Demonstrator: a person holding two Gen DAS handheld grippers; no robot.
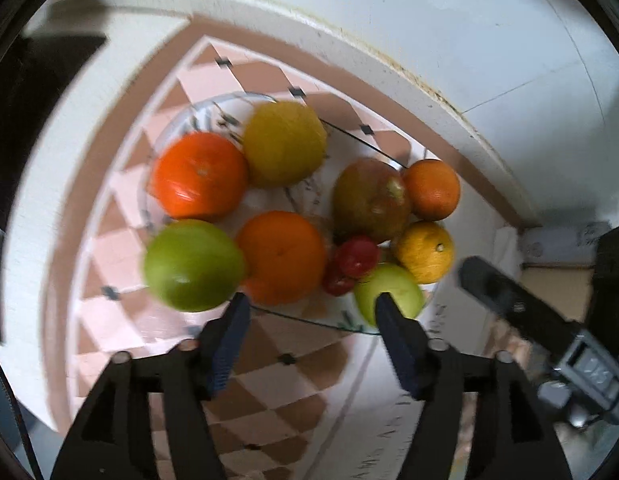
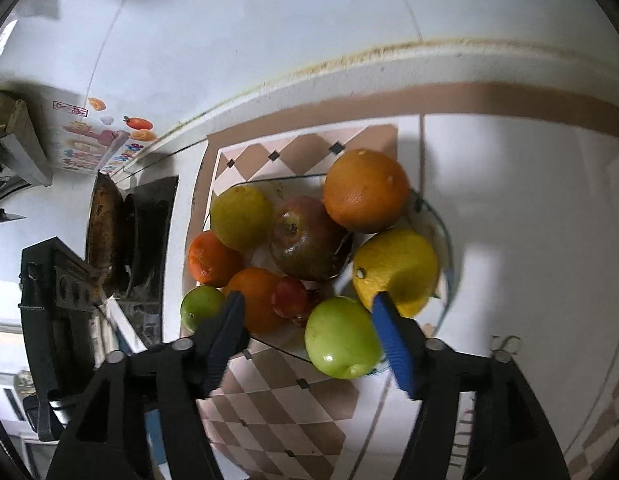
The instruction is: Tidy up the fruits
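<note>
A glass plate [image 1: 309, 320] [image 2: 445, 224] on a checkered tile counter holds several fruits. In the left wrist view: an orange [image 1: 283, 256], a tangerine [image 1: 199, 176], a yellow-green citrus [image 1: 285, 144], a green apple [image 1: 193, 266], a mottled red apple [image 1: 369, 200], another green apple [image 1: 389, 292]. In the right wrist view: a green apple [image 2: 341, 338], a lemon [image 2: 395, 268], an orange [image 2: 365, 190], a red apple [image 2: 305, 238]. My left gripper [image 1: 311, 310] is open and empty above the plate's near edge. My right gripper [image 2: 307, 308] is open and empty, its fingers either side of the green apple.
A white wall rises behind the counter. A dark stove with a pan [image 2: 105, 228] stands to the left in the right wrist view. The other gripper's black body [image 1: 549, 332] shows at the right of the left wrist view.
</note>
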